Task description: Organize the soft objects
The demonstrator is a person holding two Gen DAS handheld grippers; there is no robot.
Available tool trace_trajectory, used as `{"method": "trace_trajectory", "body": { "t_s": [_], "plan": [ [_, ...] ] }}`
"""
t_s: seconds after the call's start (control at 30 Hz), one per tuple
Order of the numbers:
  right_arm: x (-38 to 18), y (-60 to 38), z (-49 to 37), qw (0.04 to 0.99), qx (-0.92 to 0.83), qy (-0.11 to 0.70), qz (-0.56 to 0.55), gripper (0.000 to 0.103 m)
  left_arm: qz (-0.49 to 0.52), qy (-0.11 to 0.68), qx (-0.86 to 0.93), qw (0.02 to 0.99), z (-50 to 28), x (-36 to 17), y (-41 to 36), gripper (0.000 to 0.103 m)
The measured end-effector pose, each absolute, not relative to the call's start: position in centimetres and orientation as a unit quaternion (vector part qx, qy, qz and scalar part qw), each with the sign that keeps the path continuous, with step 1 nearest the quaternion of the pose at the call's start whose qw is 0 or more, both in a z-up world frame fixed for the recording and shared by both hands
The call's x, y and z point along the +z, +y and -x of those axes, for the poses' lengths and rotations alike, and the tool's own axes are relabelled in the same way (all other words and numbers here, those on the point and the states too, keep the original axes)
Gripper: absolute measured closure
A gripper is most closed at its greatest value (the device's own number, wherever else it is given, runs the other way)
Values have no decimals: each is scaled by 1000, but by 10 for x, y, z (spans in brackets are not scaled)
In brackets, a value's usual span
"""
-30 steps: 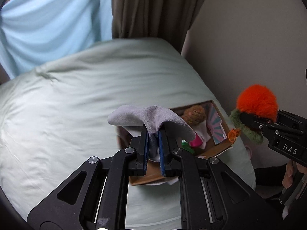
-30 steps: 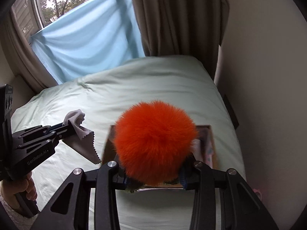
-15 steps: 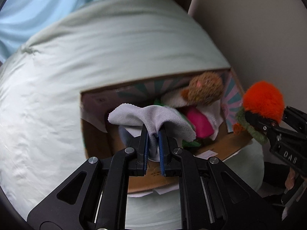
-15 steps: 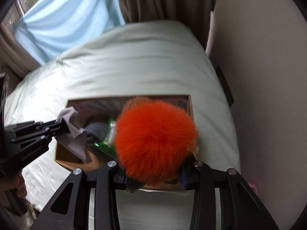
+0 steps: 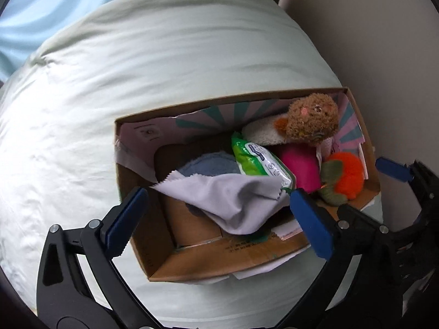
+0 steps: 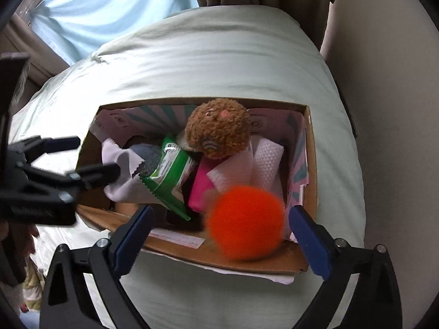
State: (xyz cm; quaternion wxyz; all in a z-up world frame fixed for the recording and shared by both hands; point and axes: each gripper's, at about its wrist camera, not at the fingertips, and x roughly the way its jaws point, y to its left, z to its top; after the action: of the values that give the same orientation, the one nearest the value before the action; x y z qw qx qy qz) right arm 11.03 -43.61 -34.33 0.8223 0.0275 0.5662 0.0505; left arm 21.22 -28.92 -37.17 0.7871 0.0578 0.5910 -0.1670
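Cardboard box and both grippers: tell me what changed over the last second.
Both grippers came down over the cardboard box and their jaws are opening. The left gripper let go of the grey cloth, now draped inside the box. The right gripper released the orange pom-pom, which is blurred, dropping in. The brown plush, green wipes pack and pink item stayed put.
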Motion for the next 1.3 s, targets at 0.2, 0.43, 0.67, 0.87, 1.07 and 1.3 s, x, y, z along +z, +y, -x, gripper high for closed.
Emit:
{"method": "trace_trajectory", "body": {
  "t_s": [0.2,0.43,0.67,0.87,1.07,1.3],
  "plan": [
    [-339,-436,-104,823,41,565,-31,5,-59,593,-162,787,-214,-367,-284,0],
    [-302,-427,-95,837,31,546,-26,5,-45,571,-165,803,-201,-328,-262,0],
    [-234,-398,-80,856,29,516,-30,5,-21,533,-167,829,-175,-257,-216,0],
    [-159,-356,-69,873,26,484,-51,5,-6,480,-155,863,-141,-177,-159,0],
    [-81,-303,-52,907,42,416,-52,5,21,396,-124,910,-99,-91,-89,0],
    [-11,-245,-25,942,53,330,-37,5,7,298,-58,953,-49,-20,-23,0]
  ]
}}
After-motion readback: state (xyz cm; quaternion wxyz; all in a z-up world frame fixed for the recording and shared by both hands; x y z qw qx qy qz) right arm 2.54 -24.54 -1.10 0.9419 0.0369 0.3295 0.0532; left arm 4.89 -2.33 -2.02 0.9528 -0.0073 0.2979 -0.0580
